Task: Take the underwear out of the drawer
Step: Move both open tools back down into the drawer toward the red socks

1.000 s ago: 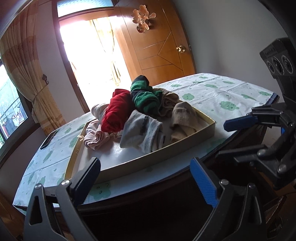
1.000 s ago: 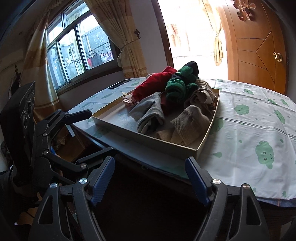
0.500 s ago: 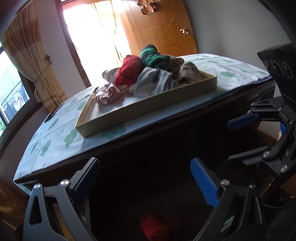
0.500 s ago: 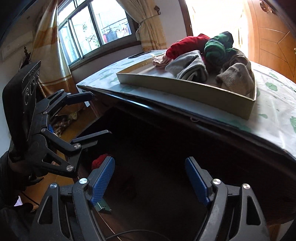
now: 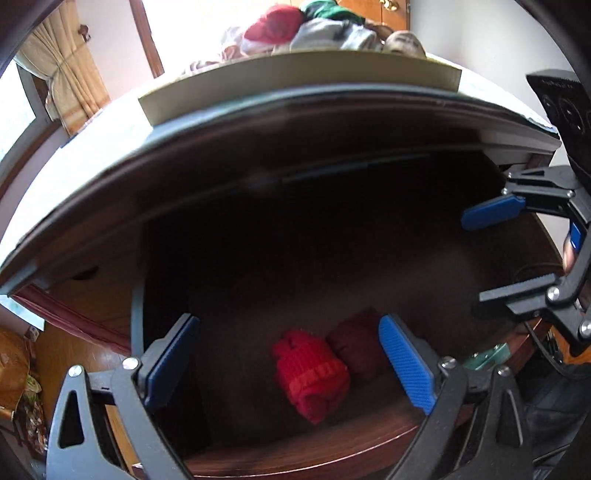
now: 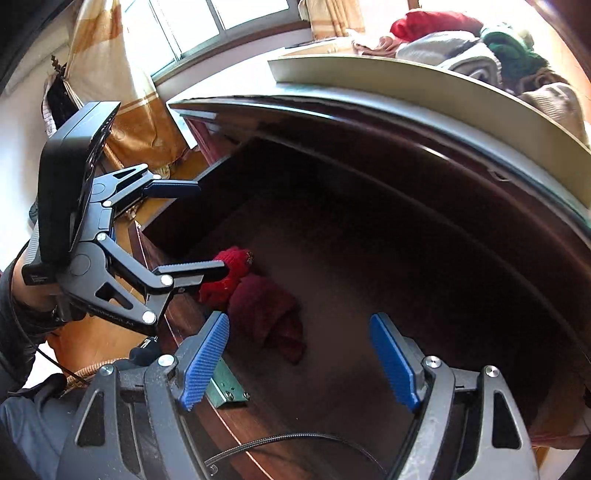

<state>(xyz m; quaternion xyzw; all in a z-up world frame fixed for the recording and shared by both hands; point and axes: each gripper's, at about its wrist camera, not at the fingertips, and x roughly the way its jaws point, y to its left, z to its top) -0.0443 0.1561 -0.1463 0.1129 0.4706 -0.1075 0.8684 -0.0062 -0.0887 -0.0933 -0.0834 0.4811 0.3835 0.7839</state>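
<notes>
A: Where was the underwear at that moment?

B: Down in the open drawer (image 5: 295,454), under the edge of the surface (image 5: 110,155). A bright red rolled piece (image 5: 310,376) lay on the drawer's dark wooden bottom, with a darker maroon piece (image 5: 356,347) touching it on its right side in the left wrist view.

A: And the left tool?

B: The left tool (image 5: 288,360) stood wide, its blue pads (image 5: 406,363) well apart, pointing down into the drawer. The red piece showed between the pads in that view, but nothing was gripped; neither pad touched cloth.

A: The right one?

B: The right tool (image 6: 301,358) was also wide and held nothing. In its own view the maroon piece (image 6: 266,306) lay just beyond and between the pads, apart from them. The left tool appeared there too, at the left, one finger in front of the red piece (image 6: 231,275).

A: Anything on top of the surface?

B: A shallow cream tray (image 6: 406,79) sat near the front edge, piled with folded clothes: red, grey, green and beige items (image 5: 325,29). A tied yellow curtain (image 5: 62,66) hung by the window behind.

A: Could you see the person?

B: Only a dark sleeve (image 6: 14,325) behind the left tool, in the right wrist view.
</notes>
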